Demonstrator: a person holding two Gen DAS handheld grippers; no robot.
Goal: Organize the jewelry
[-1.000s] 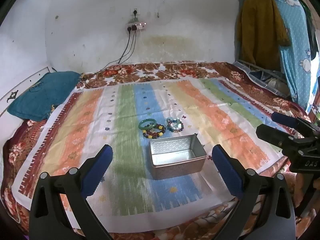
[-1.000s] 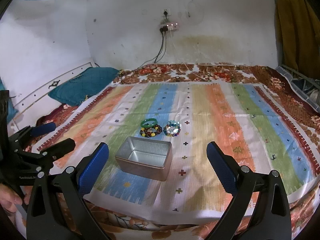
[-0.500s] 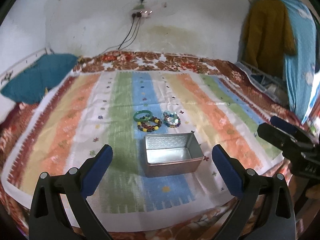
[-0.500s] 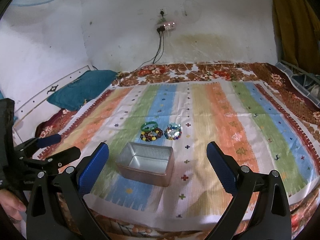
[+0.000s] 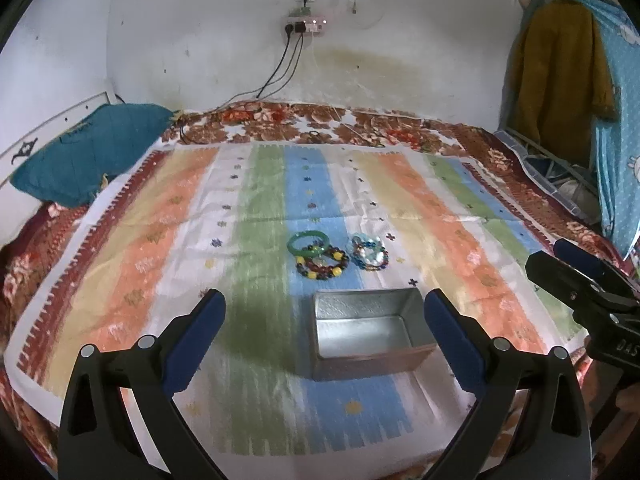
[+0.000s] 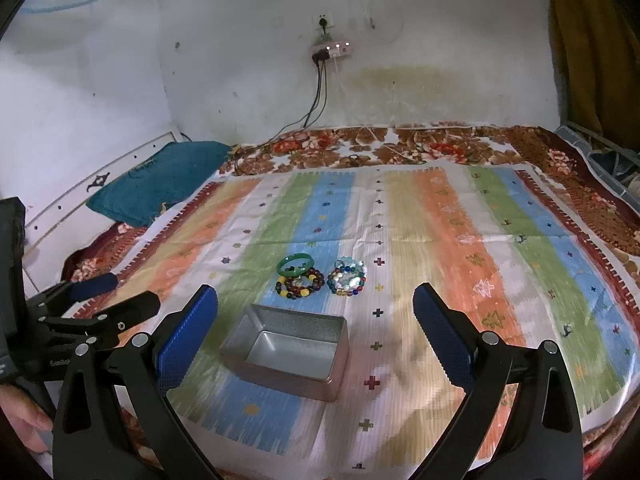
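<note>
An open, empty metal tin sits on the striped cloth. Just behind it lie a green bangle, a dark beaded bracelet with yellow beads and a blue glass-bead bracelet. My left gripper is open and empty, in front of the tin. My right gripper is open and empty, also in front of the tin. Each gripper shows at the edge of the other's view: the right one, the left one.
The striped cloth covers a bed with a floral sheet. A teal pillow lies at the far left. Clothes hang at the right. A power strip with cables is on the back wall.
Both grippers have come a little closer to the tin and bracelets and the views have tilted up. The jaws stayed open. The jewelry and tin have not moved.
</note>
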